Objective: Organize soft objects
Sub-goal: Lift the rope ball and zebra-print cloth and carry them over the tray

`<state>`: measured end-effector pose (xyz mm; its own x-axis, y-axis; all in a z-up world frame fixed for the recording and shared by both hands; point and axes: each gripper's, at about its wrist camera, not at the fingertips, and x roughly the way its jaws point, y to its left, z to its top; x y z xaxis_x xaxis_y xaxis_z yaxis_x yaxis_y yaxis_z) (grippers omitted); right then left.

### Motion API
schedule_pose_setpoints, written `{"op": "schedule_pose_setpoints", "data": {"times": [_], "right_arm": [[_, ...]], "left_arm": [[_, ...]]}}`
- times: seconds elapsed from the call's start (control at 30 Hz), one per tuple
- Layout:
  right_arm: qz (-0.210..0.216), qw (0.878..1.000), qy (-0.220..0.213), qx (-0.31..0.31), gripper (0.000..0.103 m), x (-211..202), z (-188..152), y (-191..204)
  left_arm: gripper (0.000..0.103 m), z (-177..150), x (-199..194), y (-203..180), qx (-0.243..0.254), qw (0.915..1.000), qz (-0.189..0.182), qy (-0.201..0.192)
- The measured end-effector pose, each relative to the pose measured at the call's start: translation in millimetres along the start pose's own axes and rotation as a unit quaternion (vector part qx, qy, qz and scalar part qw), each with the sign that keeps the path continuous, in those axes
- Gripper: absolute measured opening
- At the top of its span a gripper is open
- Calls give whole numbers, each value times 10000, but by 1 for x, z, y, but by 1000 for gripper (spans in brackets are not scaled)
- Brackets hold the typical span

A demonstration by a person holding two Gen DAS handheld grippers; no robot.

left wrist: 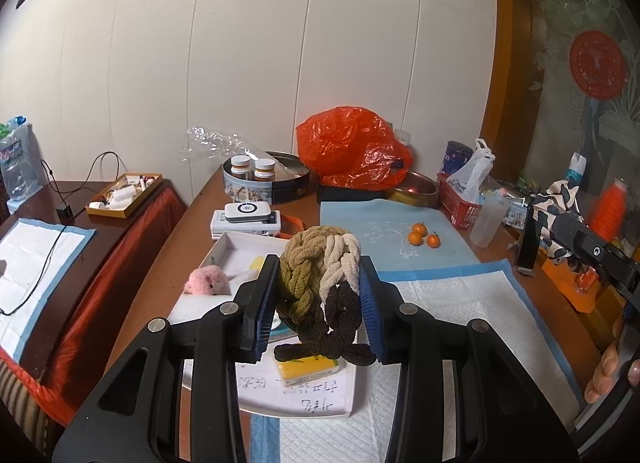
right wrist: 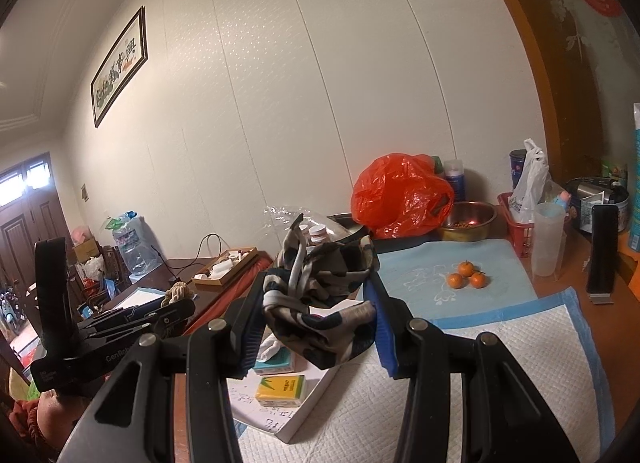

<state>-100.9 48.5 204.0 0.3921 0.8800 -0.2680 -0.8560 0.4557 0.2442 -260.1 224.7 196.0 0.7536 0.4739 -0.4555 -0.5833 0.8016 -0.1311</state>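
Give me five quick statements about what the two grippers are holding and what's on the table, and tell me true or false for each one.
1. The left gripper is clamped on a braided scrunchie in olive, cream and dark brown. True.
2. The right gripper is empty. False: it grips a patterned black, grey and cream cloth.
3. Three small oranges sit on the light blue mat. True.
4. The pink plush toy lies in the red basket. False: it sits at the near edge of the white box.
5. The plastic bag by the wall is green. False: the orange plastic bag is bright orange-red.
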Motion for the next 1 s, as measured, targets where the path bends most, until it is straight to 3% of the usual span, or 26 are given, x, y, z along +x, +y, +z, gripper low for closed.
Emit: {"op": "schedule_pose_setpoints", "data": {"times": [0.27,1.0], "right_arm": [[37,10000,28,-23,47,7,-1,11],[318,9993,173,-134,47,35,-11,54]], "left_arm": [[38,-4,-4,14,-20,10000,0,24],[38,-4,-21,84,-325,9983,465,-136]]}}
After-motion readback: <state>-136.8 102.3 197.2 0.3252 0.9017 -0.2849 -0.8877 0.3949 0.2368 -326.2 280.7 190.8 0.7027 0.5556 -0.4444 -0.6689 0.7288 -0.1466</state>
